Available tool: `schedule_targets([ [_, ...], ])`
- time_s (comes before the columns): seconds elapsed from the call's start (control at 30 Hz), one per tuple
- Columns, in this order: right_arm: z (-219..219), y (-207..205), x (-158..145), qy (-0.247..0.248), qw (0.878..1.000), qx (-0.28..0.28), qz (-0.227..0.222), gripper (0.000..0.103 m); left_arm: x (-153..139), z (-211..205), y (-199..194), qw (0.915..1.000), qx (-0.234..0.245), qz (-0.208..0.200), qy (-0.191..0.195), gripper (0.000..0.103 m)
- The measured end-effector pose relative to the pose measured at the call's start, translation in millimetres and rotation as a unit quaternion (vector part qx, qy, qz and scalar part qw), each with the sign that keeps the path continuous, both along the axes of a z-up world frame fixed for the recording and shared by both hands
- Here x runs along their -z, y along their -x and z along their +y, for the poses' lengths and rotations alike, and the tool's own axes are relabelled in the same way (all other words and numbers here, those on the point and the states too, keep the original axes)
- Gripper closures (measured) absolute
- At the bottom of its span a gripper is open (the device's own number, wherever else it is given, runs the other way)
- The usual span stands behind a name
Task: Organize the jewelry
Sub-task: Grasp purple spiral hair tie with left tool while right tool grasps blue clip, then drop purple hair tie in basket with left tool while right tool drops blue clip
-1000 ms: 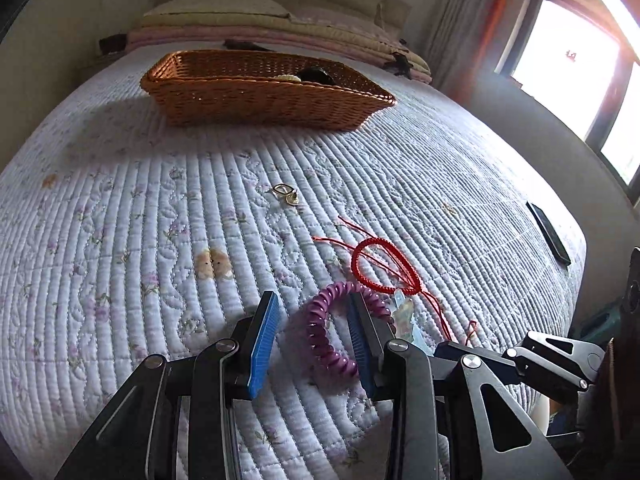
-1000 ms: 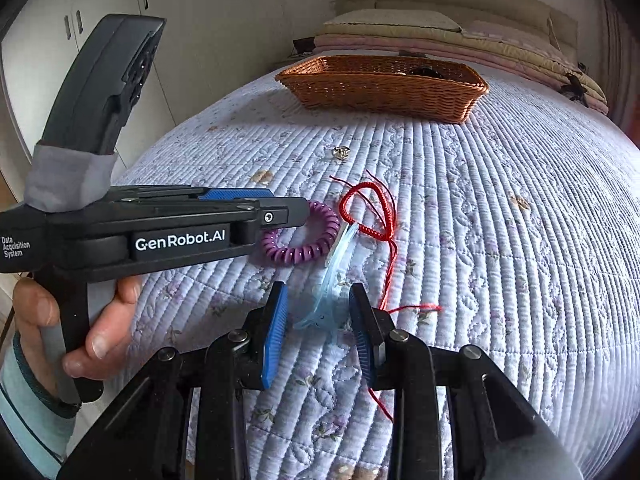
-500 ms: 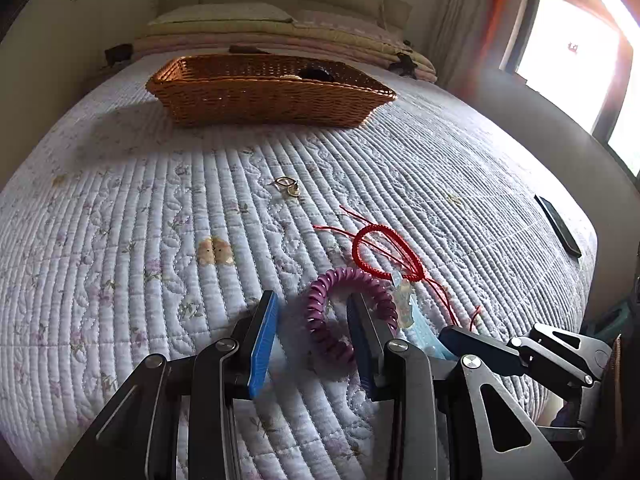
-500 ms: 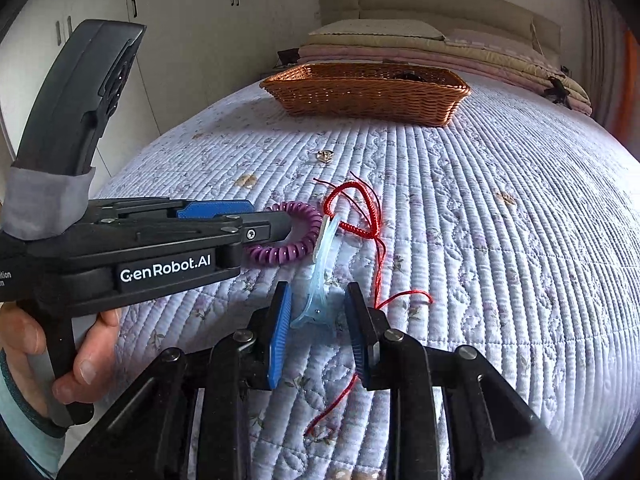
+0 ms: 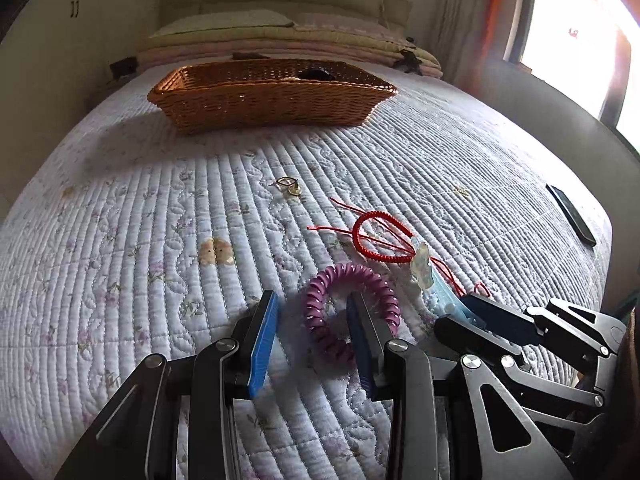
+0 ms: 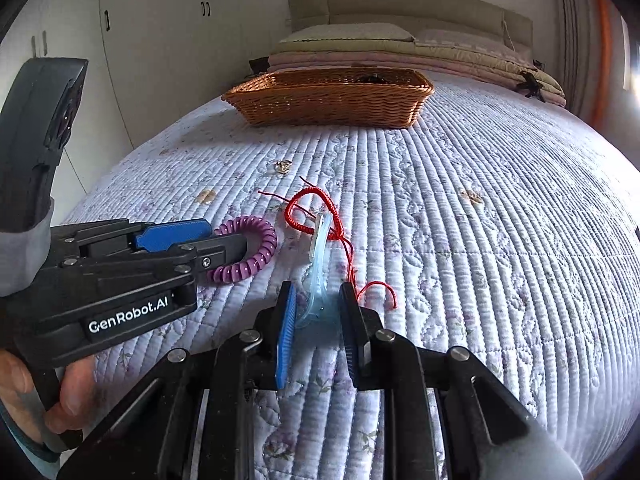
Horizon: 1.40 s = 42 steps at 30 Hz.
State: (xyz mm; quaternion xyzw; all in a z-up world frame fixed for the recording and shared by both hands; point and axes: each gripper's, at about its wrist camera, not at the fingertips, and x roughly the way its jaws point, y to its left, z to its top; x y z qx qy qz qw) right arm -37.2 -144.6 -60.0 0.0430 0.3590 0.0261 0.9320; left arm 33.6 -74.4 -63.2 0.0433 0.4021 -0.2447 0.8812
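A purple coil hair tie (image 5: 320, 328) lies on the quilt. My left gripper (image 5: 312, 320) is open over it: one finger stands inside the ring, and the coil's near side lies between the jaws with a gap to the blue pad. My right gripper (image 6: 318, 312) is closing on a pale blue translucent hair clip (image 6: 318, 280), and both pads touch its base. The clip's far tip rests on a red cord bracelet (image 6: 310, 210). Small gold rings (image 5: 289, 188) lie farther up the bed. A wicker basket (image 5: 272, 108) stands beyond them.
A quilted floral bedspread (image 5: 120, 240) covers the bed. Folded bedding (image 5: 280, 44) is stacked behind the basket, and something dark lies in the basket. A black flat device (image 5: 572, 216) lies near the bed's right edge. A hand (image 6: 24, 384) holds the left gripper (image 6: 208, 246).
The right gripper's jaws have narrowed onto the blue clip, which has turned up onto its edge. The left gripper has stayed around the purple coil's side, at the same width.
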Motion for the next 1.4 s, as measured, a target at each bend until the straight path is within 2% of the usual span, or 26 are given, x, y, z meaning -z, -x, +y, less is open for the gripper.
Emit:
schedule_targets([
  [0.07, -1.2, -2.0, 0.3, -0.007, 1.000, -0.001, 0.001, 0.080, 0.1, -1.9, 3.8, 0.9999, 0.001, -0.009, -0.013, 0.074],
  [0.1, -2.8, -1.7, -0.6, -0.011, 1.000, -0.005, -0.001, 0.080, 0.4, -2.9, 7.1, 0.9995, 0.001, -0.016, -0.026, 0.087],
  [0.13, -4.1, -1.0, -1.1, -0.017, 1.000, -0.007, -0.005, 0.080, 0.7, -2.1, 9.5, 0.9994, 0.000, -0.018, -0.029, 0.092],
  [0.3, -15.8, 2.1, -6.6, -0.067, 0.997, -0.022, -0.009, 0.080, -3.5, 15.2, 12.7, 0.9998, -0.014, -0.014, 0.005, 0.093],
  [0.43, -9.3, 3.9, -17.2, -0.072, 0.997, -0.032, -0.022, 0.080, -4.1, 28.8, 11.7, 0.9994, -0.023, -0.006, 0.024, 0.093],
  [0.57, 0.8, -0.2, -23.0, -0.076, 0.996, -0.040, -0.023, 0.080, -3.4, 38.4, 12.4, 0.9992, -0.033, -0.010, 0.020, 0.093],
  [0.77, 19.0, -10.0, -7.2, -0.069, 0.995, -0.069, 0.032, 0.080, -0.9, 51.1, 13.7, 0.9990, -0.039, -0.007, 0.019, 0.093],
  [0.83, 25.6, -9.6, -4.9, -0.055, 0.995, -0.068, 0.037, 0.079, -0.9, 54.2, 14.2, 0.9990, -0.039, -0.006, 0.021, 0.093],
  [0.87, 27.3, -10.8, -6.6, -0.052, 0.995, -0.068, 0.041, 0.078, -0.9, 56.2, 15.9, 0.9989, -0.040, -0.006, 0.022, 0.092],
  [0.93, 30.3, -17.0, -10.8, -0.058, 0.994, -0.074, 0.056, 0.068, -1.0, 58.7, 16.9, 0.9989, -0.040, -0.007, 0.022, 0.092],
  [1.07, 38.2, -32.2, -15.2, -0.039, 0.993, -0.081, 0.077, 0.068, -1.5, 61.8, 18.8, 0.9989, -0.040, -0.006, 0.024, 0.092],
  [1.1, 41.6, -36.5, -13.3, -0.028, 0.993, -0.082, 0.086, 0.068, -1.2, 62.6, 19.1, 0.9989, -0.039, -0.006, 0.027, 0.092],
  [1.17, 46.4, -40.6, -11.0, -0.006, 0.993, -0.077, 0.089, 0.086, -0.4, 65.3, 21.2, 0.9988, -0.039, -0.005, 0.029, 0.092],
  [1.2, 49.1, -40.9, -10.9, 0.007, 0.993, -0.074, 0.087, 0.090, -0.1, 64.5, 20.6, 0.9988, -0.038, -0.005, 0.029, 0.092],
  [1.4, 47.0, -32.1, -17.0, -0.019, 0.995, -0.080, 0.061, 0.090, -3.7, 70.2, 21.8, 0.9979, -0.043, -0.008, 0.048, 0.092],
])
